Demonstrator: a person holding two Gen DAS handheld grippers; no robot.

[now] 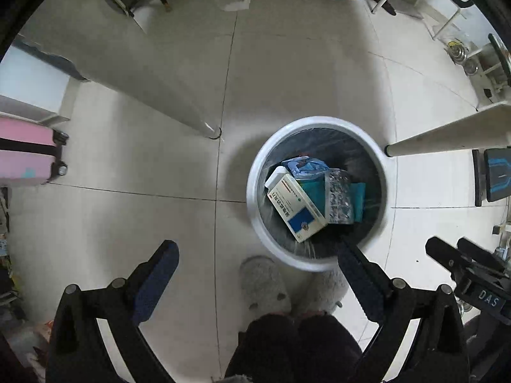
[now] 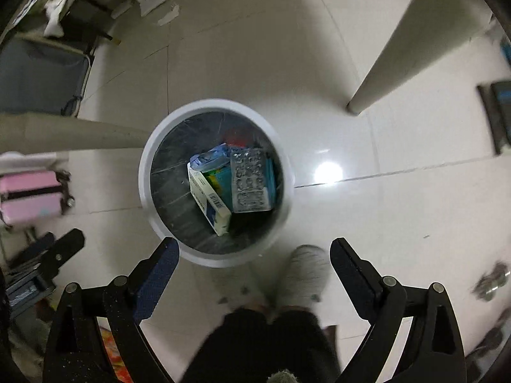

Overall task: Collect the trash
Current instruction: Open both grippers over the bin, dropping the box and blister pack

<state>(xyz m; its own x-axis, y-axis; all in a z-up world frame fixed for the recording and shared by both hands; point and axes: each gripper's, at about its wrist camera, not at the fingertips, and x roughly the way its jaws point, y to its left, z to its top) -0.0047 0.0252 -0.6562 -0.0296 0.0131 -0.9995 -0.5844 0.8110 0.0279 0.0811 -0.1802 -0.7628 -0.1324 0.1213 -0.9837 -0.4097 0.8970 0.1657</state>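
**Both grippers empty and spread above the lined bin**

The tiled floor (image 1: 127, 166) fills both wrist views, looked down on from above, with table legs (image 1: 179, 108) slanting across it and a pink suitcase (image 1: 25, 156) at one edge. On the floor stands the white round trash bin (image 1: 255, 159), lined with a dark plastic bag, just ahead of the person's grey slippers (image 1: 265, 284).

Inside the bin lies the collected trash: a white and blue medicine box (image 1: 297, 207), its long axis running diagonally from the bin's far wall toward the near rim, a silver blister pack (image 1: 338, 198) beside it and leaning on a teal carton (image 1: 359, 198), and a crumpled blue wrapper (image 1: 305, 166) behind.

The left gripper (image 1: 257, 265) has its fingers spread wide with nothing between them; the bin lies ahead and to the right of its gap, one finger overlapping the near rim. The right gripper (image 2: 254, 258) is likewise wide and empty; the bin lies ahead and left of its gap, so it sits roughly between the two hands.

A white scrap of paper (image 1: 238, 4) lies far off near a stool, well apart from both grippers; I judge it may be the next pickup.
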